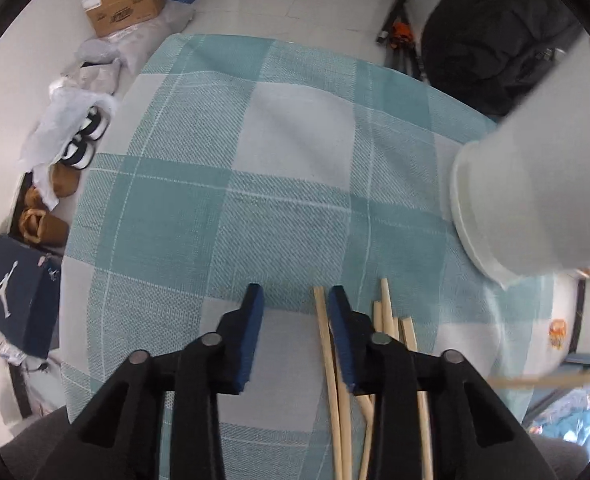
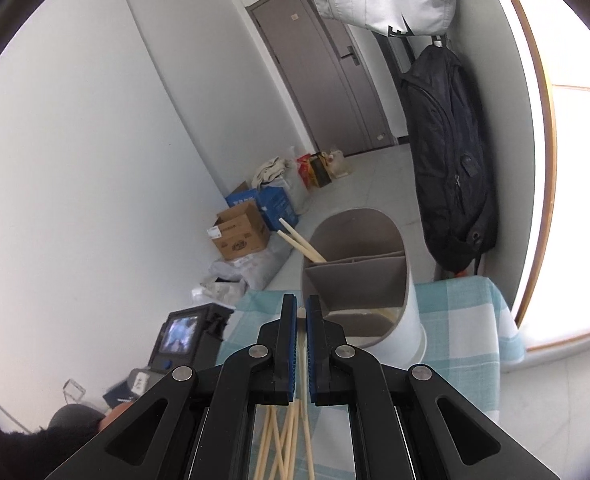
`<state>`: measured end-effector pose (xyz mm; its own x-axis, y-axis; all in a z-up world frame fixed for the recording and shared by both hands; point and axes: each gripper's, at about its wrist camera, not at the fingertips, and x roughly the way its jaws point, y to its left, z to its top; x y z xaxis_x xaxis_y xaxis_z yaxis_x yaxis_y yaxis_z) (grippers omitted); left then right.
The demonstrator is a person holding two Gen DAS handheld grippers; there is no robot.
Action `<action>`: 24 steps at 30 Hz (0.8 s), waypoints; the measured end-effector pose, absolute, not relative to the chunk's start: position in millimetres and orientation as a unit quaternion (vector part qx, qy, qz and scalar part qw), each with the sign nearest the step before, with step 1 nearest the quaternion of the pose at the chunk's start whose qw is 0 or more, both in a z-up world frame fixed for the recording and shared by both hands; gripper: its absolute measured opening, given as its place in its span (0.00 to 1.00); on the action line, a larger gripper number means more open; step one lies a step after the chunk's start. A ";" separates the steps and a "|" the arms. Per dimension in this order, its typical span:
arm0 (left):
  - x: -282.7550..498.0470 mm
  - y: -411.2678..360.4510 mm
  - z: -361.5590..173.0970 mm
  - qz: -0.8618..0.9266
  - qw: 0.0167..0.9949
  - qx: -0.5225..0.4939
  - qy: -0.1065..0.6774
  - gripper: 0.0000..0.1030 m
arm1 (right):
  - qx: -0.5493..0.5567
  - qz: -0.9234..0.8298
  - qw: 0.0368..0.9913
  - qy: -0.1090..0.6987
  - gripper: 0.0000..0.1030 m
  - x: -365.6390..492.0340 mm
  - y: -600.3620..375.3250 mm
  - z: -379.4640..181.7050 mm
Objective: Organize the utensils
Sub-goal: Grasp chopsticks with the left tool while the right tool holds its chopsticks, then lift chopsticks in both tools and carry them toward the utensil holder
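Note:
Several wooden chopsticks (image 1: 337, 376) lie in a loose pile on the teal checked tablecloth (image 1: 223, 184). My left gripper (image 1: 295, 300) is open and empty just above the cloth, its right finger over the pile. A white divided utensil holder (image 1: 535, 184) stands at the right. My right gripper (image 2: 301, 312) is shut on one chopstick (image 2: 304, 364), held in front of the holder (image 2: 359, 280). Two chopsticks (image 2: 299, 242) stand in the holder's back compartment. More chopsticks (image 2: 279, 440) lie on the cloth below the right gripper.
The table's far edge (image 1: 279, 42) drops to a tiled floor with cardboard boxes (image 1: 127, 0), bags and shoes (image 1: 83, 144). A black backpack (image 2: 447, 152) hangs beside the holder. A small screen device (image 2: 183, 336) sits left of the table.

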<state>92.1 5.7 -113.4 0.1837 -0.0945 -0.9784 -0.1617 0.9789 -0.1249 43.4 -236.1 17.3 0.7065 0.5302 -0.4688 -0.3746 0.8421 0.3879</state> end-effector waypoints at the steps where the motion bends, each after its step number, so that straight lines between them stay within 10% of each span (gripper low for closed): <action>1: 94.7 2.9 -113.6 0.030 0.760 -0.092 0.642 0.22 | 0.133 0.249 0.914 0.292 0.04 43.0 -235.6 18.0; 8: 97.1 -11.4 -114.0 0.044 0.756 -0.057 0.650 0.02 | 0.134 0.255 0.913 0.289 0.04 40.5 -237.1 21.9; 24: 68.8 22.3 -75.4 0.020 0.829 -0.113 0.547 0.01 | 0.138 0.241 0.913 0.298 0.04 44.2 -238.7 18.5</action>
